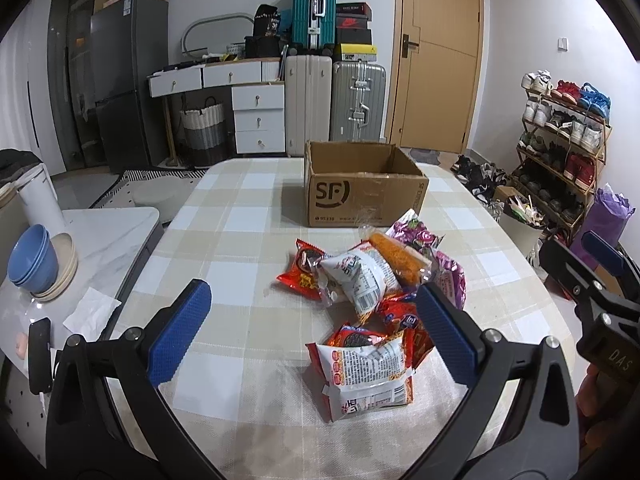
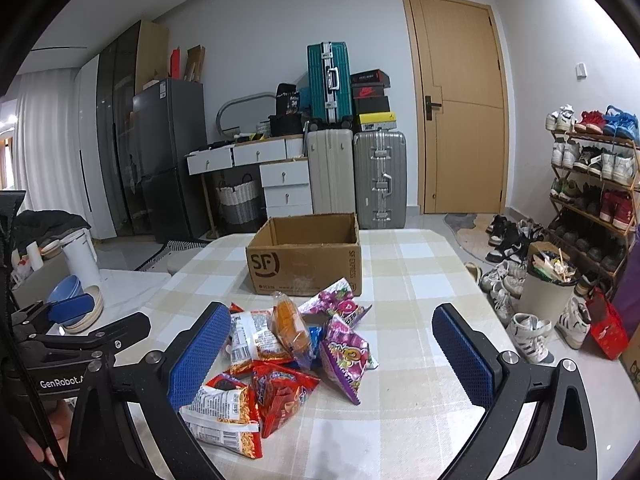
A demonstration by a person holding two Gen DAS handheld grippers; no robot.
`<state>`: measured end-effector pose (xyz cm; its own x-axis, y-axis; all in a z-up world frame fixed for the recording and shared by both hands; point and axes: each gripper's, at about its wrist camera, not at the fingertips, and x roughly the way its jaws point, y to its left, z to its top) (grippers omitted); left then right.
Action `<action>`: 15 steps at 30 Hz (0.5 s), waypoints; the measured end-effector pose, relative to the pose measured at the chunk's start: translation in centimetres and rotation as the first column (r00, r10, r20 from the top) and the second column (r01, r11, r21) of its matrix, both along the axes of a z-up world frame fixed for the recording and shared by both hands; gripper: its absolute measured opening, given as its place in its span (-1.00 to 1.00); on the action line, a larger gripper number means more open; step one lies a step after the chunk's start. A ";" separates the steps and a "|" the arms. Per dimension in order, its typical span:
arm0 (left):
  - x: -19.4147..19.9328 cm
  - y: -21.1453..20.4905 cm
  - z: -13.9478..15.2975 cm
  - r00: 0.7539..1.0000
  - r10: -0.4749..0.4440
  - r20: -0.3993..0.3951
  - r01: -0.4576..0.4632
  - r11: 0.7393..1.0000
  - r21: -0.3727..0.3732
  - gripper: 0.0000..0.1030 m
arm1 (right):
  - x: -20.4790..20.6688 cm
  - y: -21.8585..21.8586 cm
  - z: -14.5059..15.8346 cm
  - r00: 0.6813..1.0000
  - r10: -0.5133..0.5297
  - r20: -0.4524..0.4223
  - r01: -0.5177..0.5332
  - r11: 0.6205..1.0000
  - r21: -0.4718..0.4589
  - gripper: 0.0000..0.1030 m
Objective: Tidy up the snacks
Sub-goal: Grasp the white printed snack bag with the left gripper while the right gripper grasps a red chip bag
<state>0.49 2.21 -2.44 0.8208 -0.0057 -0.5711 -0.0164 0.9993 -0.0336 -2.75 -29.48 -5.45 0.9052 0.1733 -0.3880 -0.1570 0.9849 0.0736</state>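
A heap of snack packets is shown on the checked tablecloth, just in front of an open cardboard box whose interior appears empty, so that no packet is judged to have been stowed yet. The left gripper is held wide open above the near end of the heap, nothing being gripped; the white-and-red packet lies between its blue pads. The right gripper is likewise spread fully and empty, with the purple packets and an orange-filled clear packet lying between and ahead of its fingers. Several risks may be inferred. The packets overlap, so two could be pinched at once, or a neighbour dragged off the heap. Slick, air-filled film could slip from the pads if only a corner is caught, and brittle contents could be crushed by a hard closure. The two grippers are seen near each other, so a collision is possible if the same packet is approached.
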 end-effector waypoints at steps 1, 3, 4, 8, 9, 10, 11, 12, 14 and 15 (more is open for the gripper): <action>0.1 0.1 -0.3 1.000 -0.003 -0.008 0.003 1.000 -0.001 0.99 | 0.1 0.0 -0.2 1.000 0.003 -0.006 -0.003 1.000 -0.001 0.99; 0.6 0.4 -1.1 0.999 -0.011 -0.033 0.011 1.000 -0.006 0.99 | 0.3 0.2 -0.6 1.000 0.016 -0.019 -0.016 1.000 0.000 0.99; 0.7 0.5 -1.5 0.999 -0.017 -0.042 0.017 1.000 -0.007 0.99 | 0.4 0.2 -0.8 1.000 0.020 -0.023 -0.020 1.000 0.000 0.99; 1.4 1.0 -3.9 0.993 -0.057 -0.105 0.053 0.998 -0.035 0.98 | 1.4 0.4 -1.9 0.996 0.061 -0.064 -0.061 0.998 0.001 0.99; 1.6 1.1 -4.6 0.990 -0.069 -0.125 0.064 0.997 -0.044 0.98 | 1.7 0.6 -2.4 0.994 0.071 -0.079 -0.071 0.997 0.002 0.99; 1.8 1.1 -5.2 0.987 -0.079 -0.139 0.072 0.996 -0.053 0.98 | 1.9 0.6 -2.7 0.993 0.076 -0.087 -0.076 0.997 0.002 0.99; 2.0 1.2 -5.8 0.984 -0.092 -0.152 0.082 0.994 -0.069 0.98 | 2.2 0.7 -3.1 0.992 0.083 -0.097 -0.084 0.996 0.002 0.99; 2.1 1.2 -6.5 0.980 -0.110 -0.167 0.096 0.991 -0.089 0.98 | 2.4 0.7 -3.6 0.990 0.092 -0.110 -0.092 0.996 0.003 0.99; 2.6 0.8 -8.0 0.970 -0.132 -0.206 0.111 0.988 -0.112 0.98 | 3.0 0.7 -4.3 0.987 0.100 -0.127 -0.100 0.995 0.003 0.99; 2.9 0.5 -8.8 0.965 -0.142 -0.220 0.119 0.986 -0.116 0.97 | 3.4 0.8 -4.8 0.985 0.102 -0.137 -0.103 0.995 0.004 0.99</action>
<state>3.35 2.67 -11.27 0.6583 -0.1713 -0.7330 0.0952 0.9849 -0.1446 0.62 -28.72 -10.21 0.8211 0.2613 -0.5075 -0.2458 0.9643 0.0987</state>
